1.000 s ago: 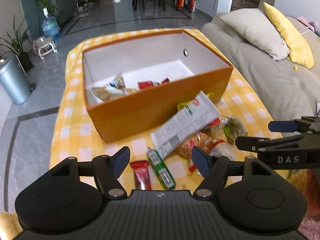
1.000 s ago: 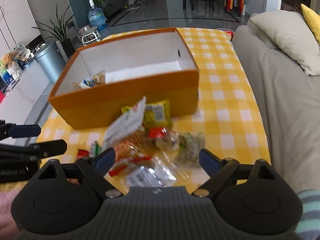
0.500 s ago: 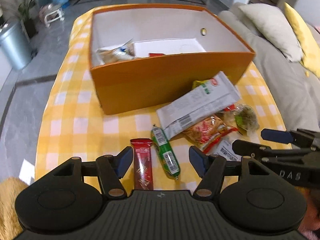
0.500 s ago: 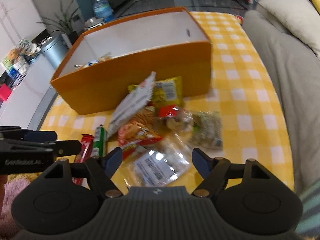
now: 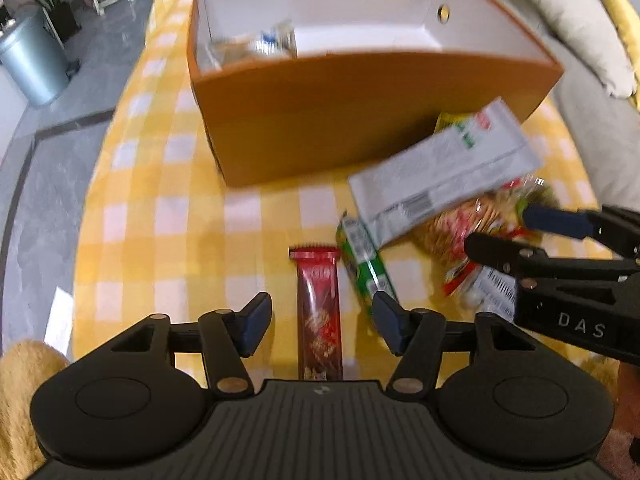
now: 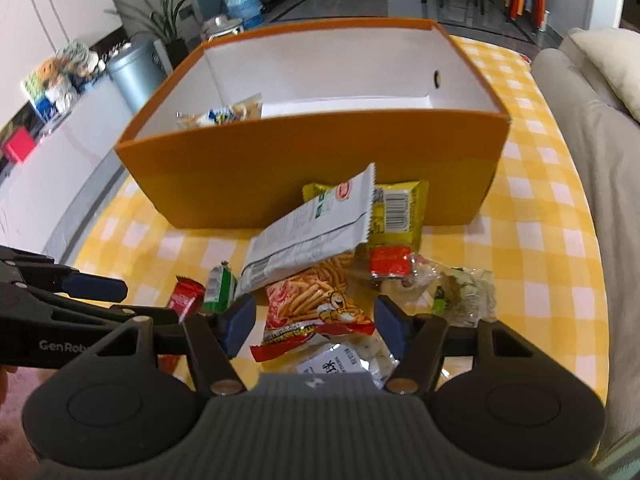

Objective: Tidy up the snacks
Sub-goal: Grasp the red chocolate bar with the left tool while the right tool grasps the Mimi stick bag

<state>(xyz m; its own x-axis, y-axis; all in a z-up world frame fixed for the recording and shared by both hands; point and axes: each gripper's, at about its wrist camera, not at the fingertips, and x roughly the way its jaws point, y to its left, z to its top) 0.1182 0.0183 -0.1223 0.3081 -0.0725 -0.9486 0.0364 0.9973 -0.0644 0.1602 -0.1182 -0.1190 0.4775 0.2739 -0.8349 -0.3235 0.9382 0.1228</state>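
Note:
An orange box (image 5: 320, 120) stands on the yellow checked table; it also shows in the right wrist view (image 6: 320, 176), with a few snack packets in its left corner (image 6: 220, 114). My left gripper (image 5: 320, 328) is open, its jaws either side of a red bar (image 5: 319, 312). A green stick (image 5: 366, 268) lies to its right. My right gripper (image 6: 314, 326) is open over a red chips bag (image 6: 316, 308) and a clear packet (image 6: 344, 364). A white-grey packet (image 6: 312, 232) leans on a yellow one (image 6: 400, 210).
A grey sofa (image 6: 608, 168) with cushions (image 5: 576, 24) runs along the table's right edge. A metal bin (image 5: 32, 64) and plants stand on the floor to the left. A clear packet with green label (image 6: 460, 292) lies at the pile's right.
Both grippers have moved forward and down toward the snacks. The left one now has the red bar between its open jaws; the right one is over the chips bag.

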